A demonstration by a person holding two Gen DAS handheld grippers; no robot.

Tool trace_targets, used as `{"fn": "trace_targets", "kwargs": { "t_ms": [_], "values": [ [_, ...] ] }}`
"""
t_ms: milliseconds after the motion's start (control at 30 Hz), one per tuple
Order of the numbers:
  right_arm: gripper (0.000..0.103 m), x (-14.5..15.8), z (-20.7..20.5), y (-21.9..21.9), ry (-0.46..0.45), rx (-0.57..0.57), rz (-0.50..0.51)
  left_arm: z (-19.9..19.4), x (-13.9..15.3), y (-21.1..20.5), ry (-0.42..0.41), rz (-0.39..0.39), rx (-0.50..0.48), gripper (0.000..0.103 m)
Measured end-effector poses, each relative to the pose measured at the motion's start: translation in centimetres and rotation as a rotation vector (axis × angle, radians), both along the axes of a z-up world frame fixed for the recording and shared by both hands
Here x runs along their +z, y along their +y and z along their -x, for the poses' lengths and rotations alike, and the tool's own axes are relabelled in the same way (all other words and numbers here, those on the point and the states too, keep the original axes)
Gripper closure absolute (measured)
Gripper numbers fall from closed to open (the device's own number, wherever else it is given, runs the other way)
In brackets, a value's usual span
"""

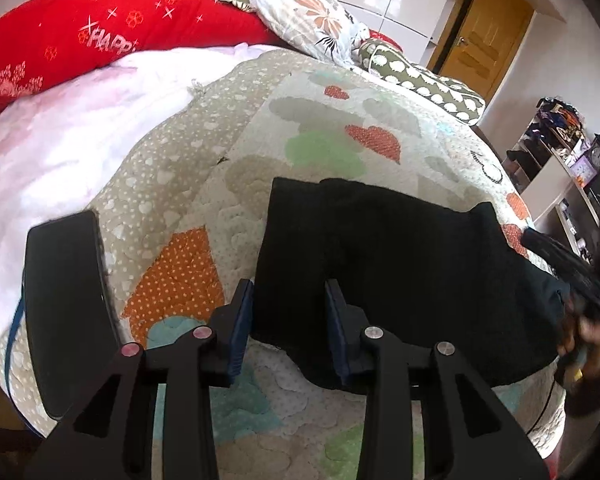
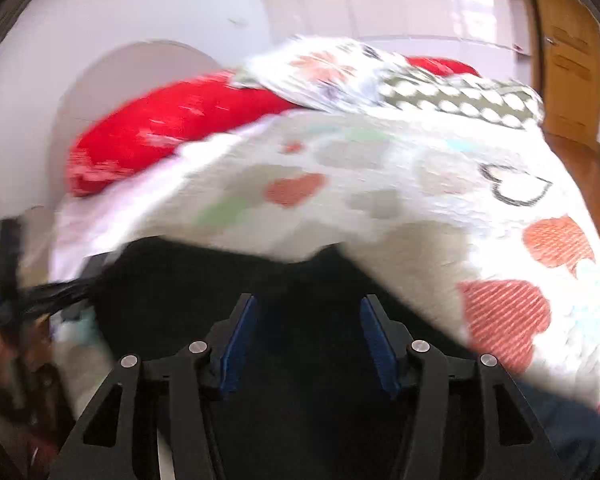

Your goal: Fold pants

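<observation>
The black pants [image 1: 400, 264] lie folded into a compact block on the heart-patterned quilt [image 1: 328, 132]. My left gripper [image 1: 290, 292] is open, its blue-padded fingers straddling the near left edge of the pants. The right gripper shows at the far right of the left wrist view [image 1: 580, 276], by the pants' right edge. In the blurred right wrist view my right gripper [image 2: 308, 312] is open over the black pants [image 2: 220, 280], with nothing between the pads. The left gripper shows at that view's left edge [image 2: 40, 292].
A red pillow [image 1: 112, 36] and a floral pillow [image 1: 312, 12] lie at the head of the bed. A black flat object [image 1: 64, 300] lies on the bed at left. A wooden door [image 1: 484, 32] and cluttered shelves [image 1: 560, 140] stand to the right.
</observation>
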State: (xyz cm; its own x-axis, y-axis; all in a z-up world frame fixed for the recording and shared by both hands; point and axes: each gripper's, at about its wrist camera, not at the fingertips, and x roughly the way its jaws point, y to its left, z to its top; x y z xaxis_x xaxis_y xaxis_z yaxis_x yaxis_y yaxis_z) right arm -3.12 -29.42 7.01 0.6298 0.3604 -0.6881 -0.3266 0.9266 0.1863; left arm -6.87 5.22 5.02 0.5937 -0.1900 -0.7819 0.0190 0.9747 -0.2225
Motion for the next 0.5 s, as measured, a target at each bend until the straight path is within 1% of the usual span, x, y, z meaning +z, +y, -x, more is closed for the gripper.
{"fn": "trace_targets", "kwargs": {
  "t_ms": [67, 100, 133, 167, 200, 267, 333, 400, 467, 500],
  "values": [
    [0.047, -1.0, -2.1, 0.3, 0.029, 0.000, 0.006, 0.2, 0.0, 0.3, 0.005, 0.016, 0.004, 0.070],
    [0.049, -1.7, -3.3, 0.5, 0.049, 0.009, -0.002, 0.3, 0.2, 0.5, 0.004, 0.024, 0.002, 0.071],
    [0.063, -2.1, -4.0, 0.7, 0.065, 0.025, -0.003, 0.4, 0.4, 0.6, 0.001, 0.029, -0.003, 0.071],
    [0.101, -2.5, -4.6, 1.0, 0.082, 0.046, 0.001, 0.6, 0.6, 0.7, -0.004, 0.032, -0.008, 0.071],
    [0.099, -2.7, -5.2, 1.2, 0.088, 0.081, 0.007, 0.7, 0.9, 0.8, -0.012, 0.035, -0.016, 0.071],
    [0.100, -2.5, -5.5, 1.0, 0.059, 0.085, 0.014, 0.7, 0.9, 0.8, -0.017, 0.037, -0.030, 0.071],
    [0.100, -2.9, -6.1, 0.4, 0.043, 0.040, 0.014, 0.2, 0.1, 0.8, 0.004, 0.034, -0.029, 0.071],
    [0.100, -4.0, -6.6, 0.3, 0.077, 0.005, 0.020, -0.2, -1.0, 0.7, 0.032, 0.040, -0.018, 0.070],
    [0.099, -5.0, -6.7, 0.7, 0.094, -0.008, 0.046, -0.2, -1.5, 0.8, 0.040, 0.047, -0.006, 0.069],
    [0.097, -4.9, -6.6, 0.7, 0.089, -0.012, 0.043, -0.1, -1.4, 0.9, 0.037, 0.046, 0.000, 0.066]
  ]
}}
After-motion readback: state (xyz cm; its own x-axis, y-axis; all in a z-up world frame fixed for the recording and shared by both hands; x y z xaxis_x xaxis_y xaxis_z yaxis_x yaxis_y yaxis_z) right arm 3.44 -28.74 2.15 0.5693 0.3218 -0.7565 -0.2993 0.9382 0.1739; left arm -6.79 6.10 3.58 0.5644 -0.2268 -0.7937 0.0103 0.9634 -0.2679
